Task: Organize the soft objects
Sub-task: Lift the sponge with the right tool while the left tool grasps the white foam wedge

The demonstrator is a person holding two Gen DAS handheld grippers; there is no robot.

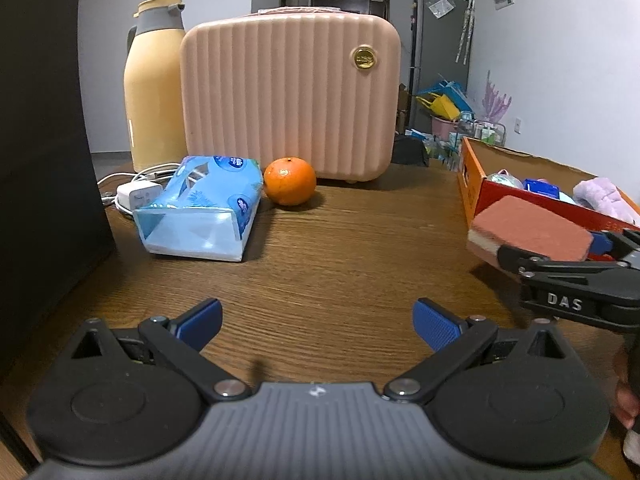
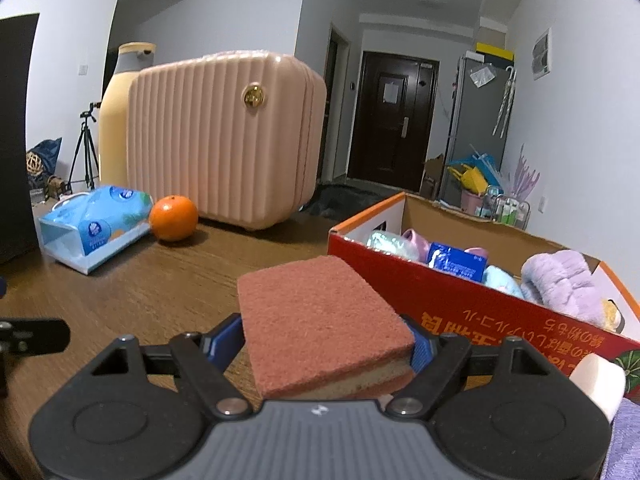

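My right gripper (image 2: 326, 344) clamps a sponge (image 2: 324, 320) by its two long sides: a flat rectangular block, coarse reddish-brown scouring layer on top, paler spongy foam beneath. It sits just in front of the near wall of a cardboard box (image 2: 472, 300), red outside with printed lettering, plain brown inside. The box holds a fluffy lilac plush item (image 2: 560, 280), a blue packet (image 2: 456, 262) and other soft pastel things. My left gripper (image 1: 318, 322) stands wide open with nothing between its ribbed blue pads (image 1: 438, 326), low over the table (image 1: 340, 248), whose surface is dark brown with a clear wood grain. Further back lie a glossy blue tissue pack (image 1: 204, 206), a dimpled orange (image 1: 290, 181), a ribbed pink hard-shell case (image 1: 290, 96) and a cream-yellow thermos jug (image 1: 154, 88). Beyond are white walls, a dark door (image 2: 394, 120) and a grey fridge (image 2: 478, 120).
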